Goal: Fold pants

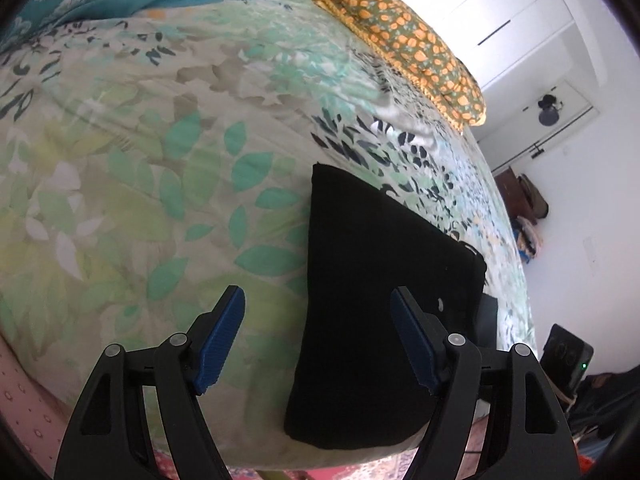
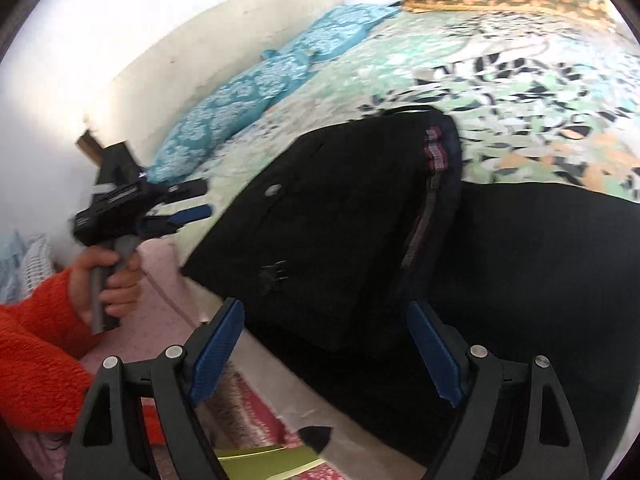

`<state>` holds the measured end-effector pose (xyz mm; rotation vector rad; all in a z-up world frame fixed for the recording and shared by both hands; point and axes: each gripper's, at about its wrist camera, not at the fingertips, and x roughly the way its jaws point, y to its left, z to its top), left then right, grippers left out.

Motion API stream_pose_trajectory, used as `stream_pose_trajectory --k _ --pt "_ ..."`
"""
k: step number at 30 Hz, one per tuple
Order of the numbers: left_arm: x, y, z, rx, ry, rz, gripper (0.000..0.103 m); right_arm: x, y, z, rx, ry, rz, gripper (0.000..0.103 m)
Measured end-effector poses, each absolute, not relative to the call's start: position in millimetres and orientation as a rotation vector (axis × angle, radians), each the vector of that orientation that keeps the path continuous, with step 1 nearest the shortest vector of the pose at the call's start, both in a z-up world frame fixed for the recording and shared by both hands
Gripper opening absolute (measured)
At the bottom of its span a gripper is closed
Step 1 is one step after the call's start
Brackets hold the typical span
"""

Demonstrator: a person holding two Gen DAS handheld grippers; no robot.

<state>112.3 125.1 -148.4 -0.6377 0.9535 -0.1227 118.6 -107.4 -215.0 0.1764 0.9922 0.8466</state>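
Black pants (image 1: 380,300) lie folded on the leaf-patterned bed cover, near the bed's front edge. My left gripper (image 1: 318,336) is open and empty, hovering above the left edge of the pants. In the right wrist view the pants (image 2: 340,240) show the waistband, a button and a dark inner lining, with more black cloth spreading right. My right gripper (image 2: 326,344) is open and empty just above the near edge of the pants. The left gripper (image 2: 188,204) appears there too, held by a hand in an orange sleeve, left of the pants.
The floral bed cover (image 1: 140,160) fills the bed. An orange-patterned pillow (image 1: 412,40) lies at the far side, teal pillows (image 2: 248,100) along the headboard. A patterned rug (image 2: 248,412) lies on the floor below the bed edge. White wardrobes (image 1: 480,8) stand behind.
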Motion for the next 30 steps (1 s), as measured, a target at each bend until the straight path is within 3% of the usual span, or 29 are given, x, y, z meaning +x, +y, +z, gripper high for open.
stream_pose_trajectory --k 17,19,27,28,30 --pt "110 128 -163 -0.632 0.995 -0.073 0.076 142 -104 -226 0.213 1.169 1.053 0.078" --pt "111 128 -164 -0.627 1.001 -0.068 0.076 153 -104 -238 0.195 1.24 1.02 0.071" --pt "113 120 -169 -0.586 1.026 -0.062 0.076 176 -111 -249 0.498 1.311 1.123 0.071" --pt "113 119 -170 -0.584 1.029 -0.065 0.076 175 -108 -248 0.478 1.313 1.123 0.068" --pt "114 119 -172 -0.589 1.035 -0.071 0.076 176 -102 -250 0.375 1.336 1.068 0.052"
